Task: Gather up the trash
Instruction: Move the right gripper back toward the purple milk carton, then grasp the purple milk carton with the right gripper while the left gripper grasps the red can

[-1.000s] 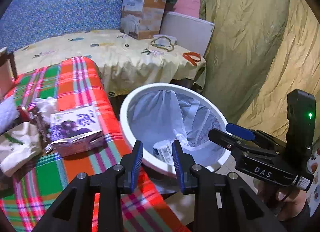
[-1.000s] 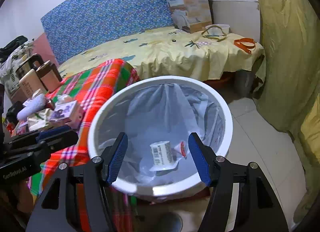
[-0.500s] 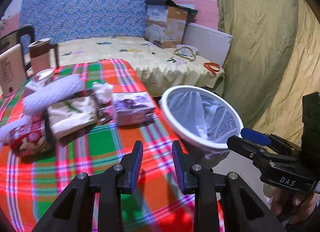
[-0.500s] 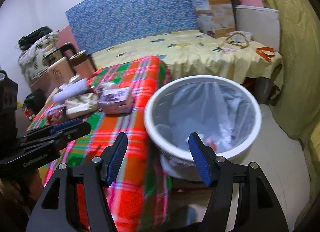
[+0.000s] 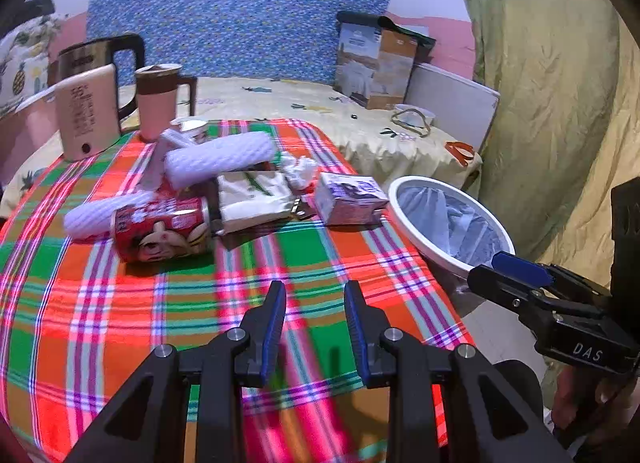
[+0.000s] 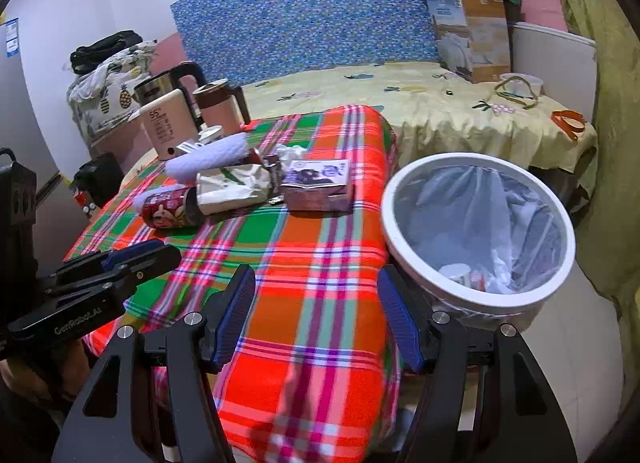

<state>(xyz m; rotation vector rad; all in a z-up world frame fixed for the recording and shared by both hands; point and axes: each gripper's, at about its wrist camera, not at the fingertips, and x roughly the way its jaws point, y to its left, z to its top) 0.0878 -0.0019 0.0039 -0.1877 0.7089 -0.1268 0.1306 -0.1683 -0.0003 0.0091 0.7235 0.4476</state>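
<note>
A home bedroom; a bed with patterned headboard, kettle on a plaid-covered table

Trash pile on table; bin right of table.

The bench wears a plaid cloth of red-orange, green and white with purple lines. On it lie a red can with white print, two white textured rolls, a cream packet with a green sprig, and a purple-and-white carton. Right of the cloth stands a white bin lined with a pale grey bag. Behind the cloth, the bed is pale yellow, its headboard blue-speckled. Both grippers are black with blue pads.
</note>
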